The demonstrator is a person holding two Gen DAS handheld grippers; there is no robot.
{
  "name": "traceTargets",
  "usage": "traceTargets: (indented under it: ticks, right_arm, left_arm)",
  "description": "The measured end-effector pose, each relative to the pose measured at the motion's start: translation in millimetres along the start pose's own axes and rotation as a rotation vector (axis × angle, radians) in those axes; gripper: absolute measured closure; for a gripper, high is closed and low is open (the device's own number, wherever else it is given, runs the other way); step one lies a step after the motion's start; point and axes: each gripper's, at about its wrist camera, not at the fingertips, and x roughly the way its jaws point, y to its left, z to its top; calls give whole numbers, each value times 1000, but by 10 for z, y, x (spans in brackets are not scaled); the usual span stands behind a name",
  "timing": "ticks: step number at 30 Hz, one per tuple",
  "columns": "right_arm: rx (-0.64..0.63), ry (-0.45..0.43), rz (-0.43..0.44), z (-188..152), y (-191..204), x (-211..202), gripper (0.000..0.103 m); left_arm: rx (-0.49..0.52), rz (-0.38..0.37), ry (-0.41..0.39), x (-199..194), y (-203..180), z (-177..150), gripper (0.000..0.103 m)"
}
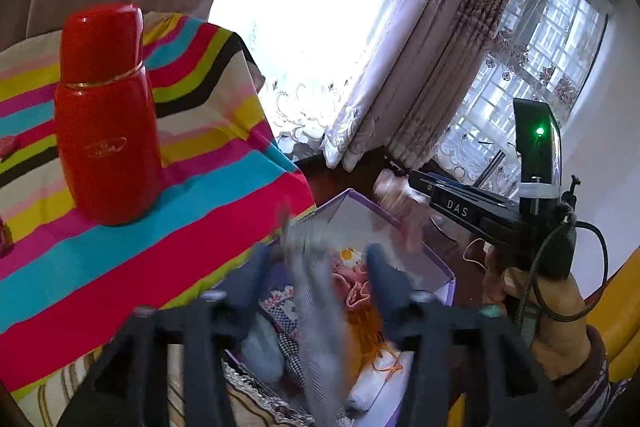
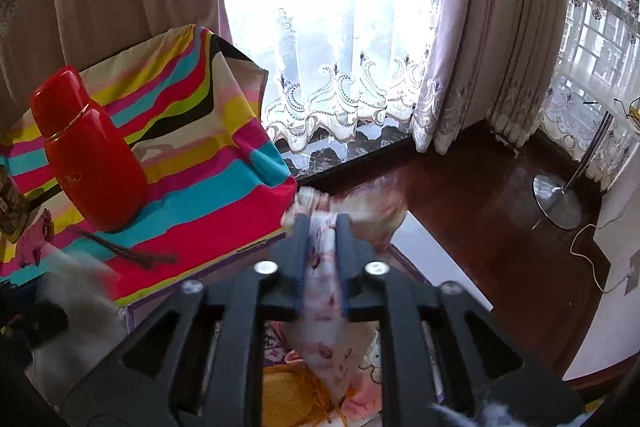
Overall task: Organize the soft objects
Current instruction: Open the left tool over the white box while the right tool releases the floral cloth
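My left gripper (image 1: 316,275) hovers over an open purple box (image 1: 436,263) of soft items, among them orange yarn (image 1: 364,331) and a pink piece (image 1: 356,291). Its jaws stand wide. A blurred grey cloth (image 1: 316,315) hangs loose between them, with neither pad pressing on it. My right gripper (image 2: 324,247) is over the same box (image 2: 208,265), jaws partly apart. A white floral cloth (image 2: 324,307) runs through the gap and droops into the box. In the left wrist view a hand carries the right gripper (image 1: 416,183) at the right, floral cloth (image 1: 388,189) at its tip.
A red thermos (image 1: 104,115) (image 2: 88,155) stands on a table under a bright striped cloth (image 1: 208,187) (image 2: 208,183), left of the box. A thin black stick (image 2: 128,253) lies on it. Behind are curtains, dark wood floor and a lamp base (image 2: 556,201).
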Motion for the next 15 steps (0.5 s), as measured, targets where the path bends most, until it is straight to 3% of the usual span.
traceTargets:
  ticks: [3,15]
  right_arm:
    - [6,-13,2,1,8,-22,52]
    - [-31,-10,28,-9,196,-128,46]
  left_arm:
    - [-3,10,4,18,21,0,46]
    - [-54,46,-28,-214,255,-37,46]
